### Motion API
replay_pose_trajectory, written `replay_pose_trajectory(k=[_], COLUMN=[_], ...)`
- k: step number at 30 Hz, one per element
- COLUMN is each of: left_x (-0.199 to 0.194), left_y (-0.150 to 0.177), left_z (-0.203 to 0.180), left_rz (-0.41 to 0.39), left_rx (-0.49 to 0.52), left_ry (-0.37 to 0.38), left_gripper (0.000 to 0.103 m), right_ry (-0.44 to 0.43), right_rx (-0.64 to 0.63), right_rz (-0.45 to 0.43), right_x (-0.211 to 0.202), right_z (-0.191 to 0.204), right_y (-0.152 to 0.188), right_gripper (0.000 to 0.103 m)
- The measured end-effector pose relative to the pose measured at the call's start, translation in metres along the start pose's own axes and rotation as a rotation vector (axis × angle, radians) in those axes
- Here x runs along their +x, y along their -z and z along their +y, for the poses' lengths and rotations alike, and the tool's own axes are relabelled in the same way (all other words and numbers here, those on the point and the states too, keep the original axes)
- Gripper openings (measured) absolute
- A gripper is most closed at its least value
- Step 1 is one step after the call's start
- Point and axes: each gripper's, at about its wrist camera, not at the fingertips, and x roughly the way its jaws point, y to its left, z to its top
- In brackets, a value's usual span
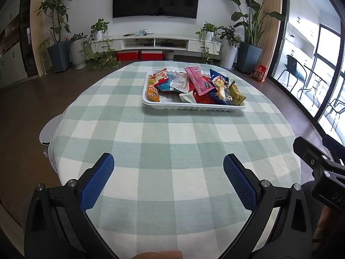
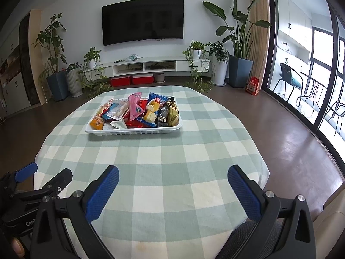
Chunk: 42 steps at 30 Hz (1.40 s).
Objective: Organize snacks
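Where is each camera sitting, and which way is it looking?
Left wrist: sits on the left gripper, looking over the checked table toward the snack tray; both blue fingers, the right gripper's edge and a fingertip show.
Right wrist: sits on the right gripper, facing the same way; the left gripper pokes in at its left.
Shared: both see the tray, the wall TV and the plants. Both jaws are open.

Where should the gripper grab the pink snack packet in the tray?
Probably by its upper end. The pink packet leans on the pile in the white tray, its top edge sticking up free above the other snacks. Come from above and in front, pinching the flat faces near that top. The right gripper is open and closer to it.
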Motion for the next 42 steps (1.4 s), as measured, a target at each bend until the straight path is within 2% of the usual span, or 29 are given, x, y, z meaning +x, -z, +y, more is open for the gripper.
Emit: replay_pose_trajectory(k=[42], left_x=[0.0031], left_y=[0.0013], left_z=[-0.0016], left_rz=[0.001], left_rx=[-0.002], left_ry=[0.001], left_gripper=[0.103], right_ry=[0.003], right_rx=[0.002], right_rz=[0.012], right_x=[-0.0030], right_z=[-0.0017], right_y=[-0.0004], right_gripper=[0.103])
